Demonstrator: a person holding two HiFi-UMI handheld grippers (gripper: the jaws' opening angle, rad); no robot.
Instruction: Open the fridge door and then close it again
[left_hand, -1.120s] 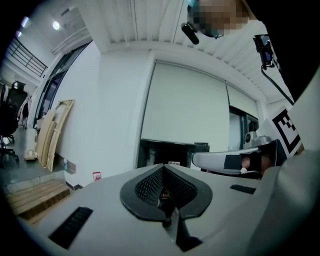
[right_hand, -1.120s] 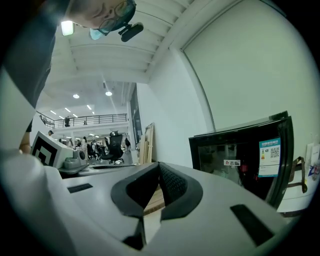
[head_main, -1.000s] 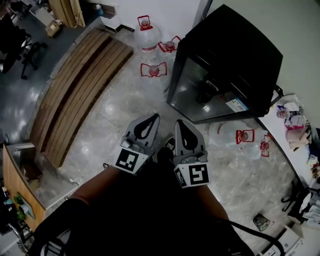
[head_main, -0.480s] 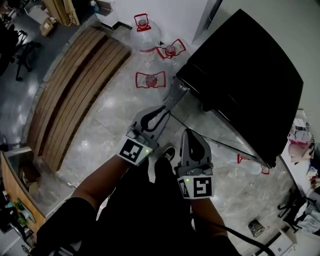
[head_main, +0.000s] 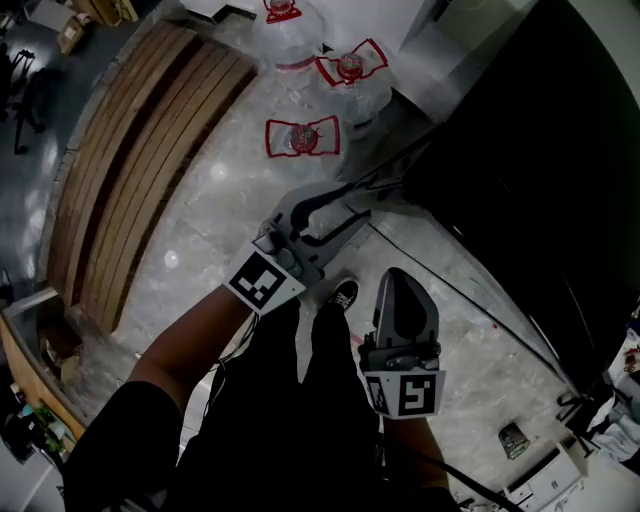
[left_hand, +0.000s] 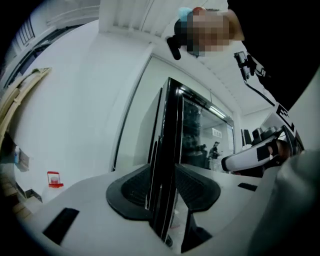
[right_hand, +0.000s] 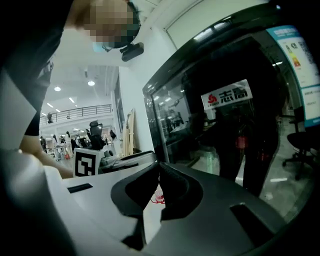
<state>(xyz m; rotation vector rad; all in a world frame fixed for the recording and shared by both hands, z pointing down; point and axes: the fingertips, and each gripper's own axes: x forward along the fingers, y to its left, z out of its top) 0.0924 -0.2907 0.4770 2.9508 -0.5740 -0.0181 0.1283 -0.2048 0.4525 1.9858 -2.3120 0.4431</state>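
While the fridge (head_main: 520, 150) fills the right of the head view, black and seen from above, the left gripper (head_main: 365, 197) reaches to its near front corner with the jaws spread. The right gripper (head_main: 405, 305) hangs a little short of the fridge's front and touches nothing. On the floor left of the fridge stand water bottles (head_main: 300, 135).

In the left gripper view, the door (left_hand: 170, 125) shows edge-on as a black upright strip with glass to its right. The left gripper (left_hand: 164, 186) has that edge between its pads. Its jaws are opening, nearly as wide as they go, and neither pad seems to press on the edge.

In the right gripper view, the right gripper (right_hand: 159, 172) has its tips together on nothing. It faces the fridge's glass door (right_hand: 220, 115).

The door looks shut or barely ajar; I cannot tell which. As I read it, the grasp is only being set up. Pulling the door open and closing it both remain.
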